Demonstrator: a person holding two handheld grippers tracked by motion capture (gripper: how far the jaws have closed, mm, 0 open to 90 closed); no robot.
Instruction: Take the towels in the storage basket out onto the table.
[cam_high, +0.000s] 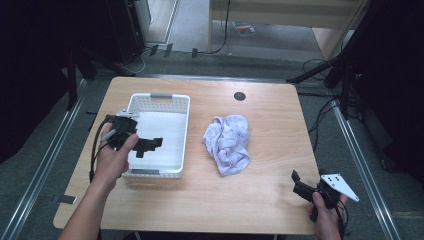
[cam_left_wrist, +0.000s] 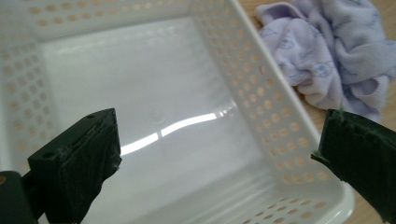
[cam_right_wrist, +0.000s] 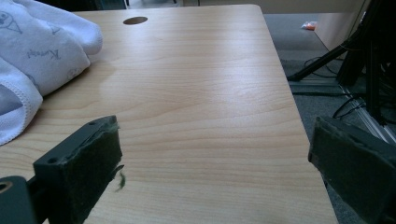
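The left gripper (cam_high: 150, 145) has its jaws spread wide with nothing between them. It hangs over the inside of the white basket (cam_high: 181, 131), and in the left gripper view the bare, glossy floor of the basket (cam_left_wrist: 187, 60) lies between and beyond the two black pads. The left hand (cam_high: 114, 157) holds the gripper from the basket's near left corner, with the forearm coming in over the near edge of the bench (cam_high: 280, 195).

The right gripper (cam_high: 299, 186) also has its jaws spread apart and empty. It sits low over the near right corner of the bench, held by the right hand (cam_high: 327, 212), and in the right gripper view bare wood (cam_right_wrist: 196, 93) shows between its pads.

The basket stands on the left half of the bench, its long sides running from the near edge toward the far edge, with perforated walls. Just to its right, apart from it, the crumpled lilac cloth (cam_high: 229, 142) lies near the middle of the bench; it appears past the basket wall in the left gripper view (cam_left_wrist: 327, 51) and at the left edge of the right gripper view (cam_right_wrist: 32, 60). A round cable hole (cam_high: 239, 96) lies near the far edge.
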